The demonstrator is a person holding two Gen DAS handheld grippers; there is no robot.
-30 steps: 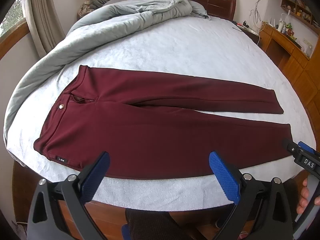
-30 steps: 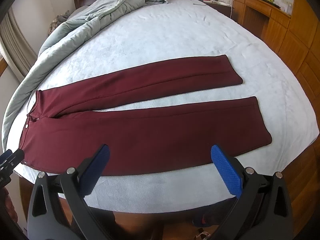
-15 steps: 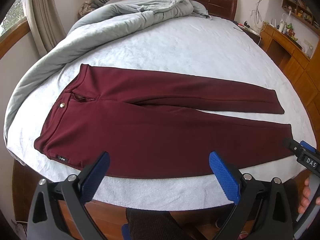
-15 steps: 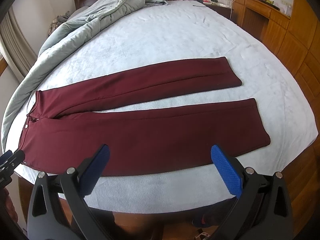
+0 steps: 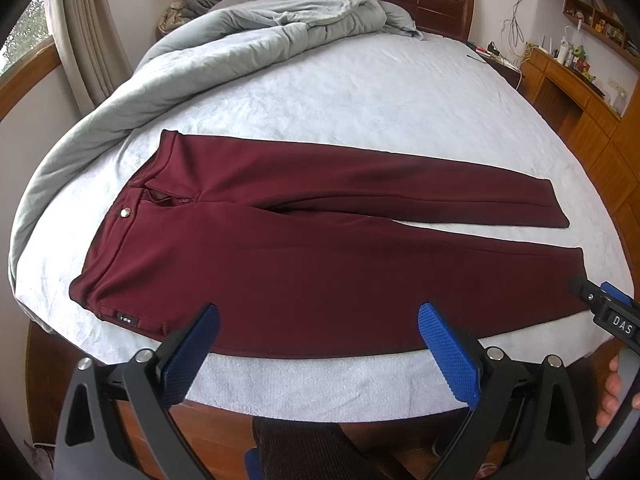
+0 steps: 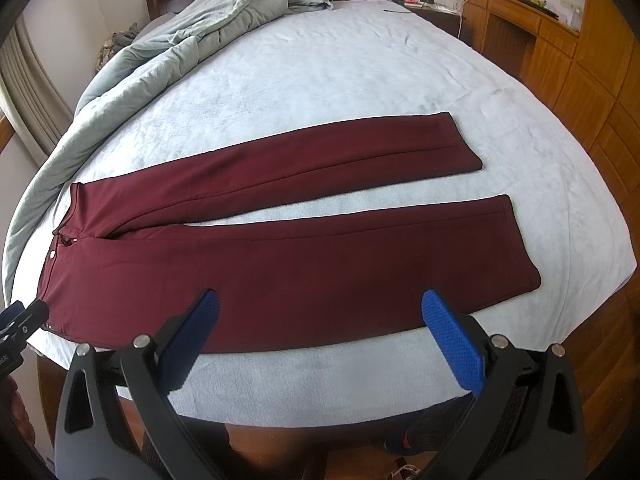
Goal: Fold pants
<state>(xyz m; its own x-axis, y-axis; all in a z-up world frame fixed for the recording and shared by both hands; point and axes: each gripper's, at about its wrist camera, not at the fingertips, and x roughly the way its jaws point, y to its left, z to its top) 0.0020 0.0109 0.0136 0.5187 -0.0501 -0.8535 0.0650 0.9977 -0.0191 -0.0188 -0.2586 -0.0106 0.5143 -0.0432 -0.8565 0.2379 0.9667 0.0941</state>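
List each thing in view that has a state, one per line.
pants: unfolded, flat on the bed, legs spread apart
fly: open, button undone
quilt: bunched up along the far side
left tongs: open, holding nothing
right tongs: open, holding nothing

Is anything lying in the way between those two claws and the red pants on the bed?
Nothing visible. The pants lie flat on the bed sheet, and only bare sheet separates them from the open left claw and open right claw. The grey quilt is bunched at the far side, beyond the pants.
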